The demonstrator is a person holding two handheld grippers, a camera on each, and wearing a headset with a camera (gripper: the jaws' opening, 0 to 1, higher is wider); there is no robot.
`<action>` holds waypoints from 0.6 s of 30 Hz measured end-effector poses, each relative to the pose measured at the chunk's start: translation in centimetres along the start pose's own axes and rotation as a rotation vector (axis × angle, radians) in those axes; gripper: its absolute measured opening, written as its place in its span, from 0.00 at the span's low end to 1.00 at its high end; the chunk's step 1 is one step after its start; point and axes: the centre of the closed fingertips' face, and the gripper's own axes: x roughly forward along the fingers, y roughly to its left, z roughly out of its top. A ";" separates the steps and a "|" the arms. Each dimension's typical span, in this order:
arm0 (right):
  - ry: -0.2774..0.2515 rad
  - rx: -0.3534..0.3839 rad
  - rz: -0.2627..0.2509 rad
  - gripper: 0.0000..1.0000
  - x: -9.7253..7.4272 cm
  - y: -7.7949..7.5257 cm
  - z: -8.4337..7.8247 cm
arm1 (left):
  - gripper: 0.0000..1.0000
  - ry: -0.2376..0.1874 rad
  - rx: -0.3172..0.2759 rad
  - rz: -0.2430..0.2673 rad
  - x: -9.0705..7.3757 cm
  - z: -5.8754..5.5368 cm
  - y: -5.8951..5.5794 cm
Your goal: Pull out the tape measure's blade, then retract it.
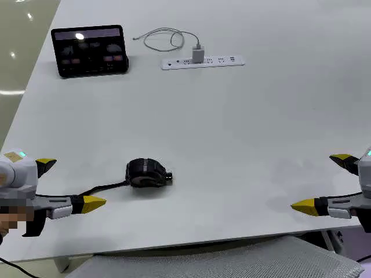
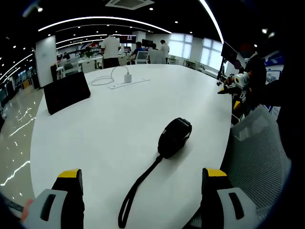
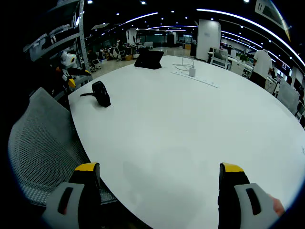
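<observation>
Jaws stand wide on left gripper (image 1: pixel 71 183) and right gripper (image 1: pixel 323 181), both empty; tape measure (image 1: pixel 145 172) rests on table (image 1: pixel 243 133) near left gripper.

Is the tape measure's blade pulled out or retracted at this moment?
Retracted: the tape measure lies on the table with no blade run out of it; just its black strap trails off.

White oval tabletop (image 1: pixel 272 133); grey mesh chair (image 3: pixel 38 148) at near edge; glossy floor (image 1: pixel 17 52); curved ceiling light strips (image 2: pixel 95 19); windows (image 2: pixel 188 47) beyond.
</observation>
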 end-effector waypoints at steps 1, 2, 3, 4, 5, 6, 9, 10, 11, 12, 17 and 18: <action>0.002 0.001 0.003 1.00 0.1 0.0 0.0 | 1.00 0.000 -0.003 0.002 0.0 0.0 0.1; 0.005 0.001 0.004 1.00 0.1 0.0 0.0 | 1.00 0.001 -0.004 0.003 -0.1 -0.1 0.1; 0.011 -0.003 0.005 1.00 0.2 0.1 -0.1 | 1.00 0.000 -0.005 0.003 -0.1 -0.1 0.1; 0.014 -0.004 0.007 1.00 0.3 0.1 -0.2 | 1.00 0.000 -0.005 0.003 -0.1 -0.1 0.2; 0.016 -0.006 0.011 1.00 0.3 0.2 -0.2 | 1.00 0.000 -0.004 0.004 -0.1 -0.1 0.2; 0.017 -0.006 0.012 1.00 0.4 0.2 -0.2 | 1.00 -0.001 -0.003 0.005 -0.1 -0.1 0.3; 0.019 -0.005 0.017 0.99 0.4 0.4 -0.1 | 1.00 0.001 -0.006 0.003 -0.1 -0.1 0.4; 0.021 -0.009 0.016 0.99 0.4 0.4 -0.1 | 1.00 0.003 -0.004 0.002 -0.1 -0.1 0.4; 0.021 -0.010 0.015 0.99 0.4 0.3 -0.1 | 1.00 0.004 -0.002 0.002 -0.1 -0.1 0.4; 0.020 -0.010 0.016 0.99 0.4 0.3 0.0 | 1.00 0.005 0.000 0.004 -0.1 -0.1 0.4; 0.023 -0.013 0.020 1.00 0.4 0.1 0.1 | 1.00 0.007 0.010 -0.001 0.0 0.2 0.2; 0.024 -0.016 0.022 1.00 0.4 0.0 0.1 | 1.00 0.005 0.010 -0.004 0.1 0.3 0.1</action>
